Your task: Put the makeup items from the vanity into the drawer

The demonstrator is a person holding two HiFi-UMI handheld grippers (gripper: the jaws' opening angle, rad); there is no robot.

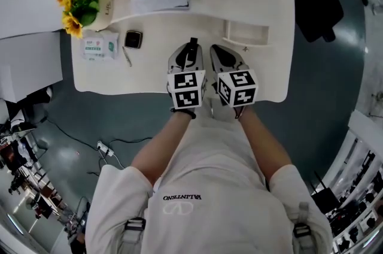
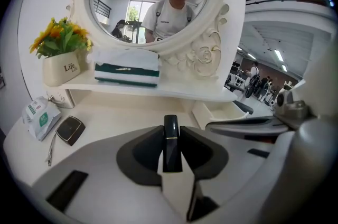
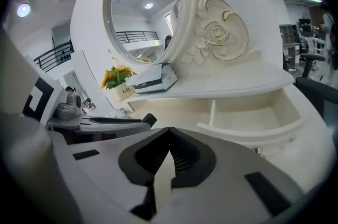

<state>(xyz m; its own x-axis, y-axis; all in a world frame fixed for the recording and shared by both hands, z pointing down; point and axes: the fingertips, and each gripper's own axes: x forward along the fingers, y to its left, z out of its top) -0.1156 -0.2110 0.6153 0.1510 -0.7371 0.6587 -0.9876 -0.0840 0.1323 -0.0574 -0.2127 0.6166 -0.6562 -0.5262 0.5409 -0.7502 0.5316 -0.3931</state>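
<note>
Holding a slim black lipstick tube with a thin gold band (image 2: 171, 154) upright in the left tool (image 2: 171, 130), above the near edge of the white tabletop (image 1: 155, 70).

Narrow jaws on the left tool pinch the tube across its lower body, and its capped end rises above the pads at the middle of the left gripper view. The right tool (image 3: 169, 130) has its jaws together on nothing. An open white drawer (image 3: 248, 132) sits at right of centre in the right gripper view and looks empty. A square black compact (image 1: 133, 39) lies at the upper left of the tabletop. The tube is probably light and rigid, with a glossy shell that could slip or twist. A hold across the body below the gold band seems safest, since a grip on the cap alone might pull it off.
</note>
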